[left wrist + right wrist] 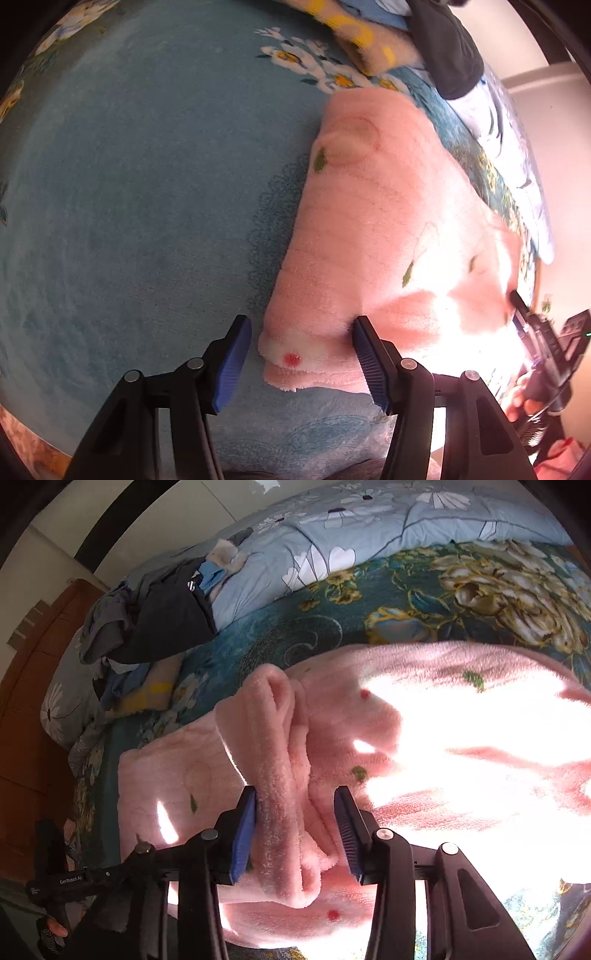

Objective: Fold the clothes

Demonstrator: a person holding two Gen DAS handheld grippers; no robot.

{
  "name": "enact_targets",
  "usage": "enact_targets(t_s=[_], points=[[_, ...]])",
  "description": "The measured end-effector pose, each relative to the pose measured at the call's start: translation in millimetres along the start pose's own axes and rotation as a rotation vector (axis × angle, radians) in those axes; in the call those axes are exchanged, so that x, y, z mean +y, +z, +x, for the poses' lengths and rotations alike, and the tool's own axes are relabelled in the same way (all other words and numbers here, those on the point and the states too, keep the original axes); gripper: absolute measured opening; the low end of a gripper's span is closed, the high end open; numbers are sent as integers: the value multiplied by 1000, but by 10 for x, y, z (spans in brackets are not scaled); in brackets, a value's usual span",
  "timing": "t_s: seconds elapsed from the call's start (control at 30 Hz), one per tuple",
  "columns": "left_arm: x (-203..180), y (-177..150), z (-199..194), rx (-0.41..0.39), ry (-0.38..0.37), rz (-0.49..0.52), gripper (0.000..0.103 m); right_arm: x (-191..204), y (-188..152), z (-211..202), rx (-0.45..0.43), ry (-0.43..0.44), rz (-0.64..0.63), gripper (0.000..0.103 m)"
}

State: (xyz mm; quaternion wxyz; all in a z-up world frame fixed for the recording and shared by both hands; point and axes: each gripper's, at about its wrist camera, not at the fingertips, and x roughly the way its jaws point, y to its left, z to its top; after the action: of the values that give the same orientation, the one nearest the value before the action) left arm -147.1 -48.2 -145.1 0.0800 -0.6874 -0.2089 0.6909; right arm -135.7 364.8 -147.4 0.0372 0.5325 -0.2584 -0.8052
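A fluffy pink fleece garment (388, 229) with small green and red spots lies on a teal plush floral blanket (129, 203). The left gripper (303, 354) stands spread around the garment's white-edged corner. The right gripper (295, 834) straddles a bunched fold, its jaws apart. A dark clothes pile (159, 624) sits well apart.
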Motion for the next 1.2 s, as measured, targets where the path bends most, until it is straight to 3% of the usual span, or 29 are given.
enact_targets(t_s=[0.2, 0.27, 0.33, 0.5, 0.73, 0.9, 1.1, 1.2], points=[[2, -91, -71, -24, -21, -14, 61, -192, -41, 266, 92, 146, 138, 42], [23, -125, -107, -43, -45, -33, 61, -134, -27, 256, 94, 146, 135, 14], [75, -167, -151, -58, -56, -48, 61, -4, 13, 183, 89, 135, 112, 14], [331, -287, -303, -109, -62, -98, 61, 744, 221, -98, 70, 172, -46, 13], [710, -332, -651, -173, -74, -183, 61, 2187, 412, -403, 44, 369, -236, 12], [1147, -470, -996, -233, -77, -234, 61, 2755, 451, -618, 29, 515, -273, 12], [1202, -484, -916, -225, -73, -223, 61, 2255, 380, -273, 65, 340, -210, 12], [1047, -292, -653, -201, -67, -181, 61, 1675, 252, -11, 99, 171, -160, 12]])
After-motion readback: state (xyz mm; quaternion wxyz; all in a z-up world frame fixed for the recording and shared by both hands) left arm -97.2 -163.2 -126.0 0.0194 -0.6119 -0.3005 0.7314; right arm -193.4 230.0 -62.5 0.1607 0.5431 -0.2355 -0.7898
